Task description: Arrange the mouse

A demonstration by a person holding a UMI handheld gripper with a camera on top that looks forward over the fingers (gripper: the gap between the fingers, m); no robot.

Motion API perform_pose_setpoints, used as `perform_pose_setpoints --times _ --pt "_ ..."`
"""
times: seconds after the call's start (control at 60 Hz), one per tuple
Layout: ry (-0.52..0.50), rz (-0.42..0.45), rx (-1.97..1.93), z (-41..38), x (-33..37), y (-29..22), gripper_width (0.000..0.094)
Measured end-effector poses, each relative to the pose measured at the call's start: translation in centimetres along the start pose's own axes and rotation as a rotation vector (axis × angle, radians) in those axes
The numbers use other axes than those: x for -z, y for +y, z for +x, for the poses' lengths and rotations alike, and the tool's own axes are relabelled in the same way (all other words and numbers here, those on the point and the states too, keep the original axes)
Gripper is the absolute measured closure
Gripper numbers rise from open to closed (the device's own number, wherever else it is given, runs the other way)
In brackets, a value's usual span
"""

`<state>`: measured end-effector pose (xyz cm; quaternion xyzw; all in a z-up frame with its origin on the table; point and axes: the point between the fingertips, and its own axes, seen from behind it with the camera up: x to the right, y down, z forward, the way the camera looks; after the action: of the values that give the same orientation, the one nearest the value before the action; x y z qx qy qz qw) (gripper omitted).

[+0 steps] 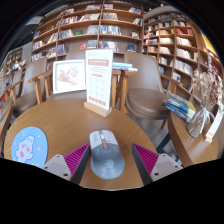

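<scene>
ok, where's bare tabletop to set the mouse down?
Free: the wood between the mouse and the upright sign, and right of the sign. Crowded: mouse pad at left. The tool is open, mouse between its fingers.

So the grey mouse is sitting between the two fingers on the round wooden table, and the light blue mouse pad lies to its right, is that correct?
Not quite. In the gripper view the mouse pad lies to the left of the grey mouse, not the right. The rest holds: the mouse rests on the round wooden table between the fingers of the open hand-held gripper, with a gap at either side.
</scene>
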<state>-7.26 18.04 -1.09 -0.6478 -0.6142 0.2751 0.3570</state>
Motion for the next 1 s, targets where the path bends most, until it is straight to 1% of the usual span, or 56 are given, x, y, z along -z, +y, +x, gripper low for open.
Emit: perform_pose_setpoints --times 0.2,0.267,0.317,0.333,0.4,0.433,0.533,0.617,0.783,0.85,0.95,1.0 --pt "0.016 -0.008 -0.022 0.7 -1.5 -0.9 0.0086" --pt "0.004 -0.009 -0.031 0.5 -1.6 -0.9 0.0117" --pt "-0.007 -0.009 -0.037 0.2 -1.8 -1.0 0.0166" --pt "-0.014 -0.009 -0.039 0.1 -1.8 -0.9 0.0196" --pt "-0.047 -0.014 -0.055 -0.9 -1.9 -0.9 0.0349" --pt "-0.045 -0.012 -0.05 -0.8 -2.0 -1.0 0.0423" --pt "-0.024 -0.015 -0.068 -0.5 -2.1 -1.0 0.0483" --pt "-0.007 -0.036 -0.108 0.0 -1.2 -1.0 0.0509" --pt "-0.003 0.024 -0.104 -1.5 4.7 -5.3 0.0518" --pt "-0.05 0.066 -0.095 -4.8 7.1 -7.5 0.052" --pt "-0.141 0.087 -0.078 -11.2 10.2 -9.1 0.052" --pt "-0.17 0.088 -0.064 -14.6 11.0 -9.1 0.052"
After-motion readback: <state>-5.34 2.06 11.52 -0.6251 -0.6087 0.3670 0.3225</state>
